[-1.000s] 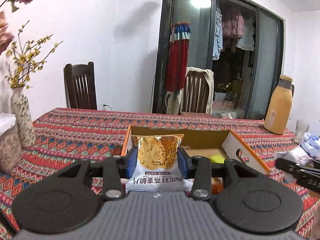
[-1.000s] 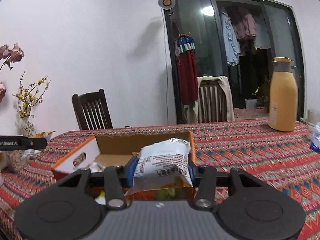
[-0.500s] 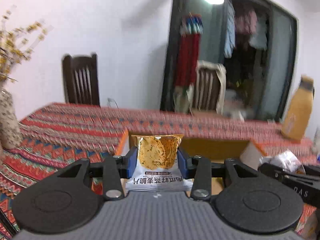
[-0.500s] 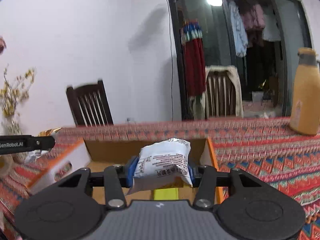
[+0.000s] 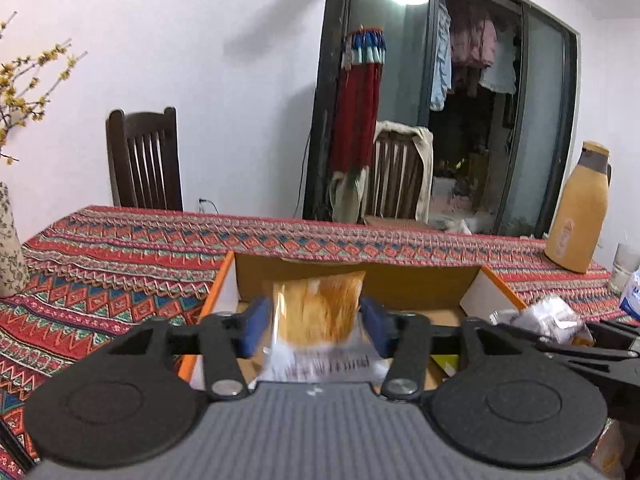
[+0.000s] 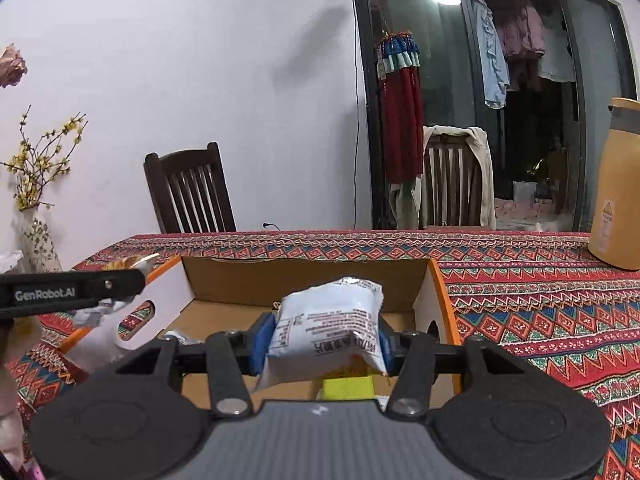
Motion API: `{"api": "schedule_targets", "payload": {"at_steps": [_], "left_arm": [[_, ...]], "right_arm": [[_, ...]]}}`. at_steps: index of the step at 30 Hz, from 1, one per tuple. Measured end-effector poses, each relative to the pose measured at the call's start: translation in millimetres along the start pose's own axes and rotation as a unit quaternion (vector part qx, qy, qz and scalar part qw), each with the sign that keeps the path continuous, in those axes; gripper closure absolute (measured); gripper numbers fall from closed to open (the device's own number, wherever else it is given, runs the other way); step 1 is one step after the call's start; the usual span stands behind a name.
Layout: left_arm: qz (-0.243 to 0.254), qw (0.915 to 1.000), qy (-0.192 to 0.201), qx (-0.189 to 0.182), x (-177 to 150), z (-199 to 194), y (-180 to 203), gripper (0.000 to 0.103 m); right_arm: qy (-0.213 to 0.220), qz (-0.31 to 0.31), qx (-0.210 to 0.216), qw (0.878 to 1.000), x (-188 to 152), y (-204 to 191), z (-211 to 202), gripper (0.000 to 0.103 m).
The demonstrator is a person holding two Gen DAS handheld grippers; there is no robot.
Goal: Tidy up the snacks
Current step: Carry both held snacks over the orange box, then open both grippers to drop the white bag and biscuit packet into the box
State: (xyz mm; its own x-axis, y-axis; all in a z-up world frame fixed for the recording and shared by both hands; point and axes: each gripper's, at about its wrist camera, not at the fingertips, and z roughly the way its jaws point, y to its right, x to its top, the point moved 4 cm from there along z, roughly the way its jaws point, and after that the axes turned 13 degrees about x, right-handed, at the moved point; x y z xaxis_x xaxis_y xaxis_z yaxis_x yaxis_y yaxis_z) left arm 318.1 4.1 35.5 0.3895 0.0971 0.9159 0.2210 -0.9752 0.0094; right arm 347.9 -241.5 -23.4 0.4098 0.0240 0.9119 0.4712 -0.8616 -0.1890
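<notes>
Item: open cardboard box with orange rim and white side panels (image 5: 400, 280), lying at centre frame in both wrist views on a counter covered by a red patterned woven cloth (image 5: 120, 256). Contents visible: a yellow flat packet (image 6: 347, 387) on the box floor, low centre of the right view (other contents too hidden to name). Left tool (image 5: 312, 326): blue pads either side of a clear-and-white snack bag with golden crisps showing (image 5: 316, 316), at lower centre of the left view; the jaws are opening, the bag is blurred and appears to be slipping free between them, over the box interior. Right tool (image 6: 324, 346): blue pads flanking a white printed snack pouch (image 6: 328, 328), at lower centre of the right view; the jaws are opening here too, with the pouch between them above the box floor and the pads seemingly just off its sides. Step in hand, as judged: release of both snacks into the box. Next move calls for widening both tools fully, letting each packet drop clear, then lifting back without snagging the box walls. Background: tan insulated jug (image 5: 580, 216) at right edge, floral vase (image 6: 38, 240) at left edge.
</notes>
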Motion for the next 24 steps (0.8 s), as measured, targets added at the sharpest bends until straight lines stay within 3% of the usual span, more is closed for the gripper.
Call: {"api": "schedule_targets", "payload": {"at_steps": [1,2,4,6,13,24], "left_arm": [[-0.005,1.0000,0.007,0.004,0.4,-2.3,-1.8,0.021],[-0.009,0.9998,0.013,0.008,1.5,-4.2,-3.4,0.010],[-0.017,0.9995,0.024,0.014,3.2,-8.5,-6.0,0.000],[-0.024,0.9992,0.028,0.017,3.8,-10.7,-8.2,0.000],[-0.029,0.9992,0.019,0.021,3.5,-7.5,-9.2,0.000],[-0.028,0.9982,0.042,0.031,8.6,-22.4,-8.5,0.000]], "right_arm": [[0.002,0.003,-0.001,1.000,-0.9,0.3,-1.2,0.042],[0.005,0.006,-0.004,1.000,-1.0,1.6,-2.3,0.032],[0.013,0.015,-0.005,1.000,-1.2,4.2,-6.0,0.015],[0.022,0.020,-0.008,1.000,-0.2,6.2,-8.9,0.000],[0.044,0.026,-0.020,0.999,1.4,8.4,-17.3,0.000],[0.059,0.032,-0.028,0.997,6.9,9.8,-27.2,0.000]]}}
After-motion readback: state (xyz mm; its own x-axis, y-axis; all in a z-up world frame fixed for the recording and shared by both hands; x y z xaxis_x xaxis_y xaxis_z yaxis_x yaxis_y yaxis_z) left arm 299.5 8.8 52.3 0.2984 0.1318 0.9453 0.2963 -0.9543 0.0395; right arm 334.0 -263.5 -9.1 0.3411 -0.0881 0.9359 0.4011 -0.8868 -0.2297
